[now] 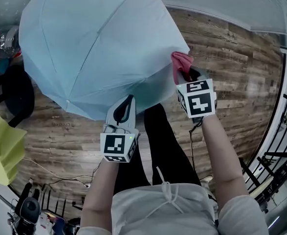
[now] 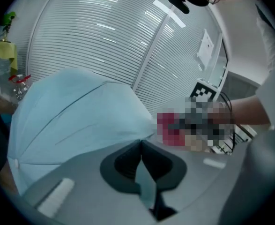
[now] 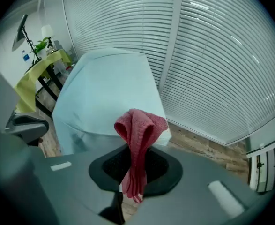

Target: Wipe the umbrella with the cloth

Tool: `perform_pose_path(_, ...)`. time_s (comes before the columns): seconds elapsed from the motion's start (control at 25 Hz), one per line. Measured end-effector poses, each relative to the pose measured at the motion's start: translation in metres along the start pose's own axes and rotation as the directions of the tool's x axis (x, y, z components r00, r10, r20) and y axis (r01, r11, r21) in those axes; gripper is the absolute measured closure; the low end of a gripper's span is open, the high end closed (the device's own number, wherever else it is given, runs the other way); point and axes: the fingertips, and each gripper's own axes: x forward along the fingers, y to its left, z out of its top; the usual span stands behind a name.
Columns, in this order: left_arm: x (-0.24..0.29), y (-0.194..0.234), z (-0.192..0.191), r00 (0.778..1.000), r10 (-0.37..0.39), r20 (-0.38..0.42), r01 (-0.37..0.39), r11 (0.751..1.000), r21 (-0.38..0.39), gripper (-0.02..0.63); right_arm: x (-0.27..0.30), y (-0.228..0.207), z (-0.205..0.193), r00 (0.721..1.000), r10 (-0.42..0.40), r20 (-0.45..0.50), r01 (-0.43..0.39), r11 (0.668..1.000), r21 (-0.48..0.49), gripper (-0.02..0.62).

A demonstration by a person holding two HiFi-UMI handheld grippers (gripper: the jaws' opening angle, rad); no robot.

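Umbrella: the umbrella (image 1: 94,48) is open and pale blue; its canopy fills the upper left of the head view above the wooden floor (image 1: 231,72); seams run out from the crown to the rim; whether its far side rests on the floor cannot be told.

Left gripper: the left gripper (image 1: 126,106) reaches up to the canopy's near rim; its jaws are pressed together on the hem; in the left gripper view a thin strip of pale blue fabric runs down between the dark pads, with no gap beside it.

Right gripper: the right gripper (image 1: 188,76) is at the canopy's right-hand corner, well apart from the left one; its jaws are clamped on the cloth.

Cloth: the cloth (image 3: 139,135) is red and bunched into a folded wad; the fold rises above the jaws and its loose ends hang below them; in the head view its top touches the rim of the umbrella at that corner.

Person: bare forearms run from the bottom of the head view to both grippers; legs in dark trousers (image 1: 167,151) stand between them.

Surroundings: white blinds (image 3: 212,55) cover the window behind the umbrella; a yellow cover (image 1: 4,146) lies at the left edge; a black railing (image 1: 280,155) stands at the right; cables (image 1: 55,173) trail over the floor near the left forearm.
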Motion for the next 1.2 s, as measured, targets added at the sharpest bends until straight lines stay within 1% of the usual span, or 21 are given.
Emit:
perform_pose_path(0.2,-0.065,0.046,-0.029,0.999,0.039,-0.010,-0.039,0.999,0.025,0.599,-0.019,0.102,-0.004,0.997,0.069,0.037,-0.067,0.997,-0.038,0.535)
perform_pose_path(0.36,-0.109,0.084,-0.051,0.997,0.082,0.003,-0.082,0.997,0.000,0.598,-0.017,0.192,-0.008,0.987,0.157,0.038,-0.154,0.985,-0.080,0.535)
perform_pose_path(0.52,-0.154,0.127,-0.083,0.992,0.123,-0.004,-0.123,0.992,-0.038,0.598,-0.001,0.287,-0.011,0.972,0.235,0.017,-0.230,0.962,-0.145,0.535)
perform_pose_path(0.64,-0.184,0.162,-0.112,0.989,0.145,-0.032,-0.146,0.989,-0.033,0.598,0.013,0.354,-0.005,0.955,0.296,0.014,-0.286,0.935,-0.210,0.535)
perform_pose_path(0.72,-0.199,0.184,-0.128,0.986,0.164,-0.038,-0.165,0.986,-0.034,0.599,0.024,0.388,-0.001,0.948,0.317,0.015,-0.303,0.920,-0.249,0.535)
perform_pose_path(0.88,-0.221,0.229,-0.153,0.971,0.236,-0.024,-0.237,0.968,-0.077,0.598,0.048,0.430,0.006,0.943,0.330,0.031,-0.309,0.909,-0.282,0.534)
perform_pose_path(0.96,-0.229,0.251,-0.161,0.963,0.269,-0.019,-0.270,0.958,-0.102,0.598,0.060,0.445,0.011,0.944,0.326,0.044,-0.297,0.903,-0.311,0.534)
perform_pose_path(1.08,-0.239,0.275,-0.173,0.955,0.297,-0.011,-0.295,0.944,-0.150,0.598,0.076,0.459,0.014,0.950,0.307,0.050,-0.271,0.896,-0.353,0.534)
perform_pose_path(1.2,-0.241,0.286,-0.181,0.953,0.301,-0.010,-0.298,0.937,-0.183,0.598,0.087,0.460,0.017,0.951,0.304,0.056,-0.272,0.908,-0.319,0.534)
